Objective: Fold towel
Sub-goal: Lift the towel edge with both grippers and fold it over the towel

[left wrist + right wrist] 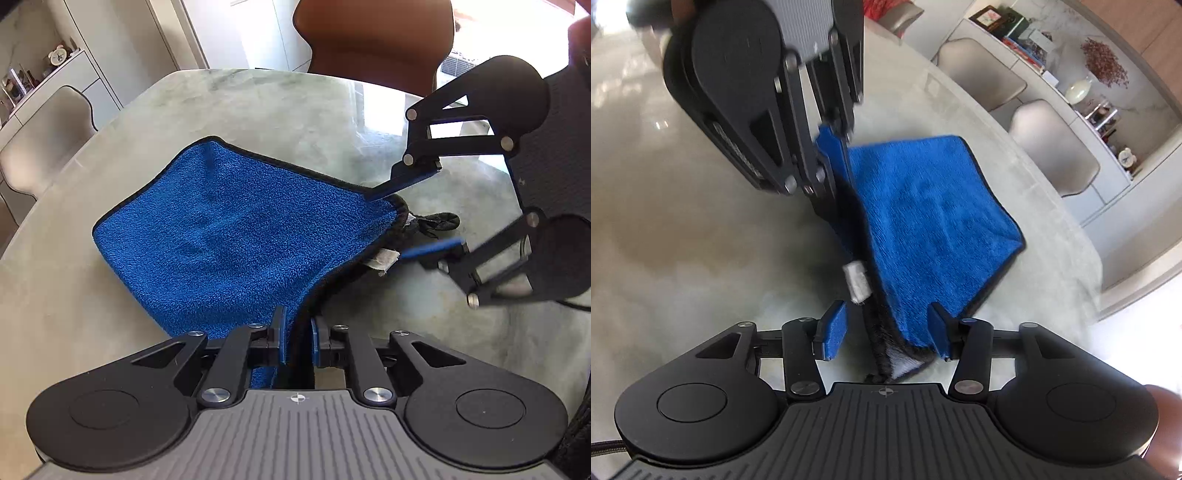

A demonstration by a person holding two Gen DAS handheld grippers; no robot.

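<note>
The blue terry towel with black edging [221,236] lies on the pale marbled surface [288,110]. Only the right wrist view shows its grey underside. The left tongs [297,341] are clamped on its near edge. The right tongs [886,332] stand apart around a corner, pads off it; blurred.

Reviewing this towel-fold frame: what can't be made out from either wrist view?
- Left wrist view: the towel corner inside the left gripper runs behind its fingers.
- Right wrist view: the towel's near corner is cut off behind the right gripper body.
- Label print: blurred in both views.
- Shelf clock face: too small.
</note>
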